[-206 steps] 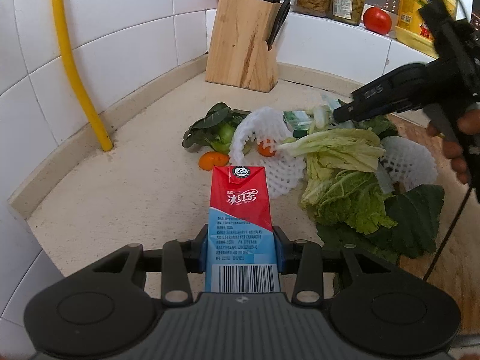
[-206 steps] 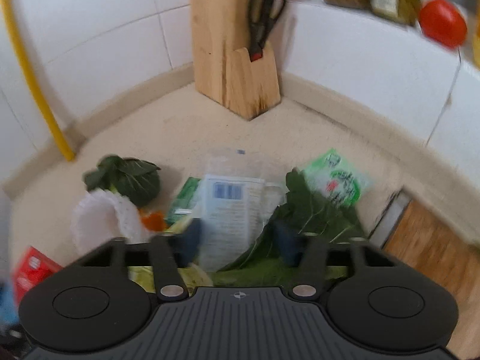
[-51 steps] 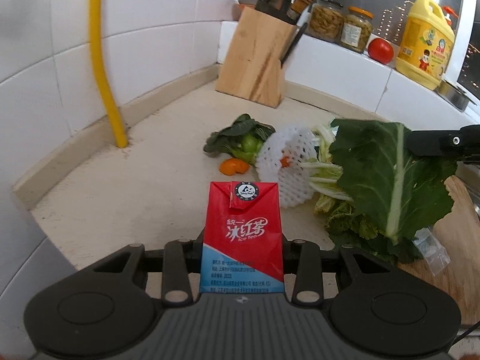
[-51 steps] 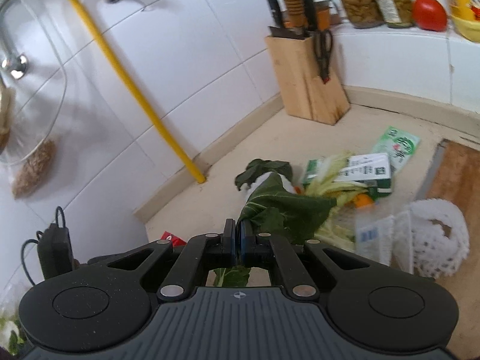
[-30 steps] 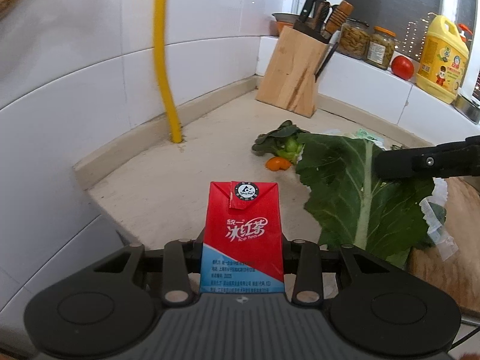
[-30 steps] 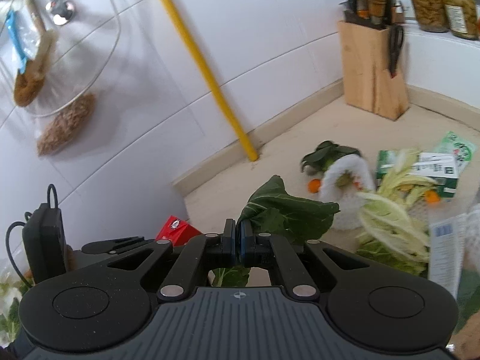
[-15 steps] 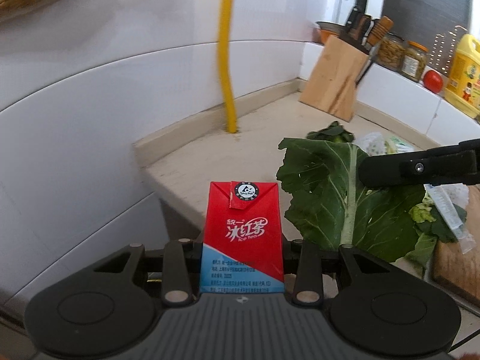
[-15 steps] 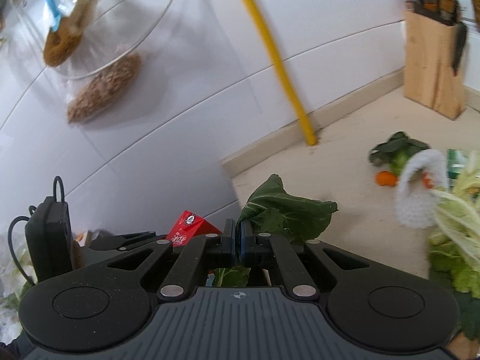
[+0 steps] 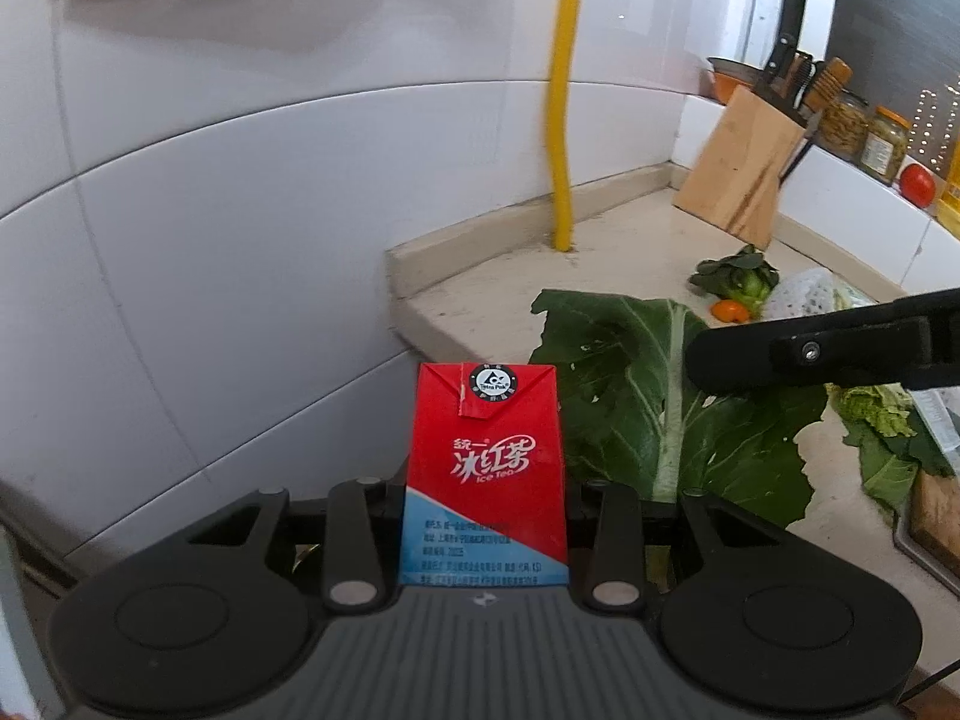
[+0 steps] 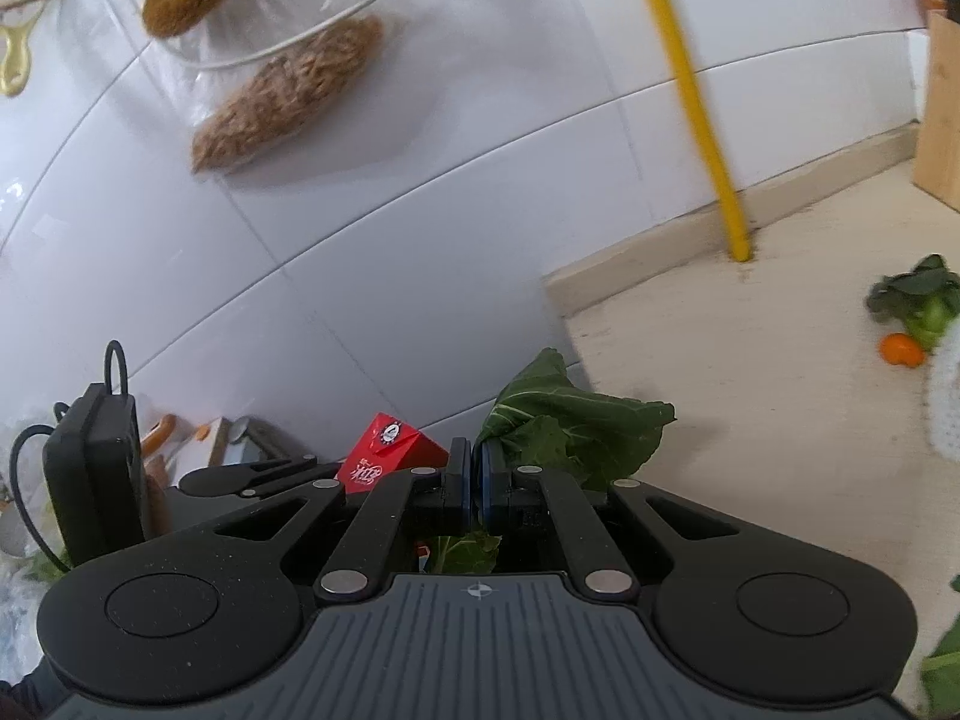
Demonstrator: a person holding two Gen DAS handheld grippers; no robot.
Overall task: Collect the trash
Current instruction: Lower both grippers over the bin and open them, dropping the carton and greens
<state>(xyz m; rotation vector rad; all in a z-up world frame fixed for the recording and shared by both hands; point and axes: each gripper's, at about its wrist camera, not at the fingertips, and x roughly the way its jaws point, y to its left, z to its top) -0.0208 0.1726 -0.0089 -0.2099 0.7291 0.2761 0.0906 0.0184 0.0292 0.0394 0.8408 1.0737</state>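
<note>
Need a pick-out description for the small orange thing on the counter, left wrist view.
Find the yellow pipe that runs down the tiled wall to the counter. To its right lies a small leafy green before the knife block. The orange piece sits against that green: the only orange bit there.

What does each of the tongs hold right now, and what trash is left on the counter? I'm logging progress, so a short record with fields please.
left tongs: shut on the red ice tea carton, upright between the fingers
right tongs: shut on a large green leaf
position: both out past the counter edge
left on counter: small leafy green, orange piece, white foam net, more leaves
bin: not in view
</note>
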